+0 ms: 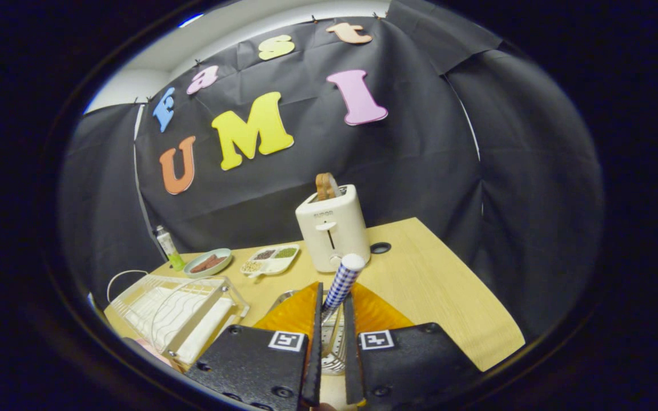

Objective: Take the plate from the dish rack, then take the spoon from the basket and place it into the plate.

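Blue-checked spoon (342, 281) handle sits pinched in the narrow jaws of the gripper (332, 319), over the wire basket (333, 348) and orange plate (374, 314); next, lowering it onto the plate.

Small grey brand lettering on the toaster (332, 231) front, too small to read; square coded markers on tool fingers (287, 341).

The spoon's handle (342, 281) is standing between the gripper (332, 337) fingers, over the wire basket (332, 342) (plate (374, 311) lying beneath). Beyond, the toaster (333, 234) is sitting on the table (449, 297), the dish rack (175, 311) lying leftward.
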The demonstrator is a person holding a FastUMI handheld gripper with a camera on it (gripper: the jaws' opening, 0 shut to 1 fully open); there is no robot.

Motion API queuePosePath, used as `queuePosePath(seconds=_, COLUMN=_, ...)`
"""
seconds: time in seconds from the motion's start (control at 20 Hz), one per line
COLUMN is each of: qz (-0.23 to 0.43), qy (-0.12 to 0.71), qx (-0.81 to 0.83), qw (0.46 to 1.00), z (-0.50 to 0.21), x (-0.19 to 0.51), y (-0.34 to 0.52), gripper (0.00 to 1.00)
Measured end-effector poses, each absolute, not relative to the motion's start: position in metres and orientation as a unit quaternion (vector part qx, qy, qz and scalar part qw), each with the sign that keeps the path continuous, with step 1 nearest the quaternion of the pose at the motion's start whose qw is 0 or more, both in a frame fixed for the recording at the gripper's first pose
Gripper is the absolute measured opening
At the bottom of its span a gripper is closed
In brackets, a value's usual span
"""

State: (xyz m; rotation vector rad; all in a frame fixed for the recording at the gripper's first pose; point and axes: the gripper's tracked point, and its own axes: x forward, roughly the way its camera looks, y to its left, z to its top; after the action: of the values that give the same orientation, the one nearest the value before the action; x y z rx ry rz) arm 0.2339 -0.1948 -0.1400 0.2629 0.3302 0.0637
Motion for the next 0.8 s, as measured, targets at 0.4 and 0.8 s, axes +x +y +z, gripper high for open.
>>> queuePosePath(seconds=0.4, qz=-0.013, qy=0.149, qx=0.112, qw=0.982, z=-0.113, x=0.216, y=-0.182, gripper=0.08)
queuePosePath(seconds=0.8, qz=-0.071, qy=0.080, qx=0.109, qw=0.988, z=-0.041, x=0.151, y=-0.175, gripper=0.08)
